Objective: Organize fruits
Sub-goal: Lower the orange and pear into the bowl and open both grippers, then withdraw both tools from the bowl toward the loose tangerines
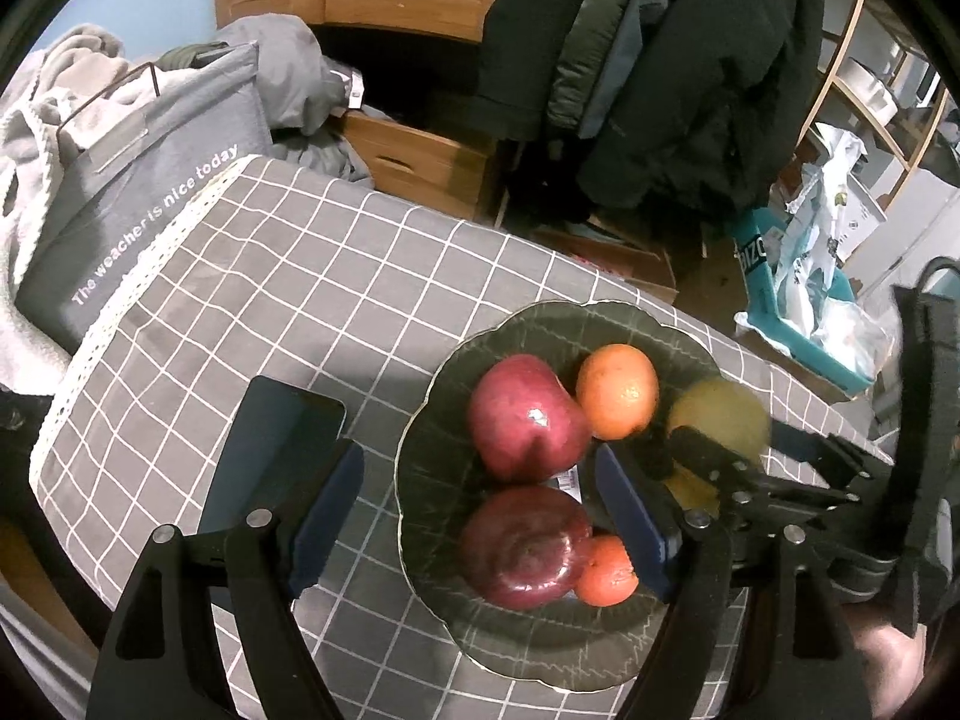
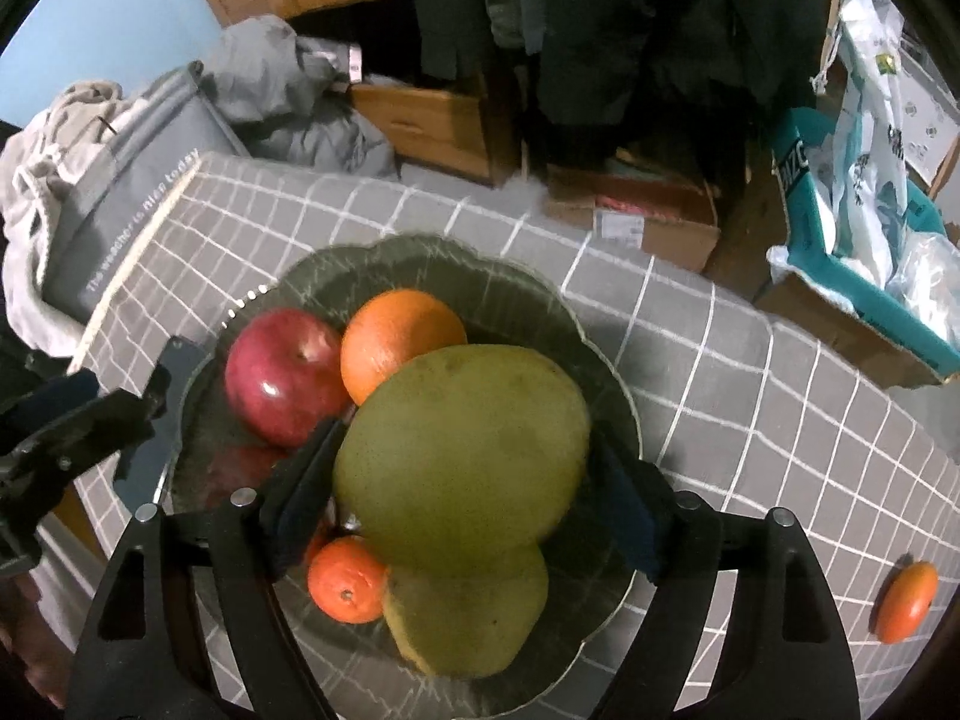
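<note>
— Fruit first: where is it?
— Nearly all on the plate [image 2: 600,372]. A green mango [image 2: 462,456] sits highest, over the plate's middle, on top of a second mango [image 2: 468,624] at the near rim.
— And around it?
— A red apple [image 2: 282,378] and an orange [image 2: 396,336] touch each other at the plate's far side. A small tangerine [image 2: 345,579] lies on the near left, next to a dark apple [image 1: 522,546].
— Anything off the plate?
— One orange fruit [image 2: 906,600] lies on the checked tablecloth [image 2: 750,420], well to the plate's right.
— Is the right gripper [image 2: 468,438] clamping the mango?
— No. The mango is between its fingers, with the pads just beside its flanks, but the jaws stand wide and show no squeeze.
— The left gripper [image 1: 477,462]?
— Spread apart and empty. It straddles the plate's left rim, one finger over the cloth, the other over the plate beside the apples.
— Beyond the plate?
— A grey bag [image 1: 138,198] stands past the far left of the plate, off the cloth's edge.
</note>
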The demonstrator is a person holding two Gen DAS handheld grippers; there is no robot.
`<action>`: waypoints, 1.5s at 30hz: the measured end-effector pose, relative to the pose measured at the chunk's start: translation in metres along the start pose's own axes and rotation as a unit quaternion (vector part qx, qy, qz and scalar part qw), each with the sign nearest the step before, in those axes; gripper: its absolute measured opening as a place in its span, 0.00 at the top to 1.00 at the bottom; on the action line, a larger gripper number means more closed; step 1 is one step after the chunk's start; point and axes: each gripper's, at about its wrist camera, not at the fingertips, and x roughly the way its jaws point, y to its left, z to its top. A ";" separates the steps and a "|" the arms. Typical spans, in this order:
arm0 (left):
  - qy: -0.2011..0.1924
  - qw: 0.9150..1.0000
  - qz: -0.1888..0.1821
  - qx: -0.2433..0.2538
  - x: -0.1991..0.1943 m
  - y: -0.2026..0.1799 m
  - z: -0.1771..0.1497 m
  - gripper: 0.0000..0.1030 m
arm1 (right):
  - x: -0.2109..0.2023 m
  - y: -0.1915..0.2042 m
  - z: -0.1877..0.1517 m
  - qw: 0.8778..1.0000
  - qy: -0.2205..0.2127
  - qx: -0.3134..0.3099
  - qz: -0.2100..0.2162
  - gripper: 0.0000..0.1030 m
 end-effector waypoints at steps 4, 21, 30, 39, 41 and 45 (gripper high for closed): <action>-0.005 1.000 -0.002 0.000 -0.005 -0.003 0.000 0.17 | -0.017 -0.003 0.006 1.000 -0.018 0.006 0.001 0.17; -0.054 0.998 -0.028 0.031 -0.060 -0.032 0.000 0.16 | -0.112 -0.023 -0.001 0.994 -0.098 0.013 -0.053 0.17; -0.081 0.995 -0.029 0.056 -0.091 -0.054 -0.004 0.13 | -0.167 -0.032 -0.015 0.987 -0.136 0.004 -0.088 0.17; -0.096 0.990 -0.039 0.099 -0.116 -0.088 -0.014 0.11 | -0.217 -0.049 -0.039 0.980 -0.165 0.010 -0.107 0.17; -0.102 0.988 -0.044 0.108 -0.123 -0.096 -0.017 0.07 | -0.228 -0.055 -0.048 0.979 -0.171 0.015 -0.109 0.17; -0.118 0.984 -0.046 0.125 -0.138 -0.112 -0.022 0.02 | -0.244 -0.067 -0.062 0.977 -0.175 0.023 -0.120 0.17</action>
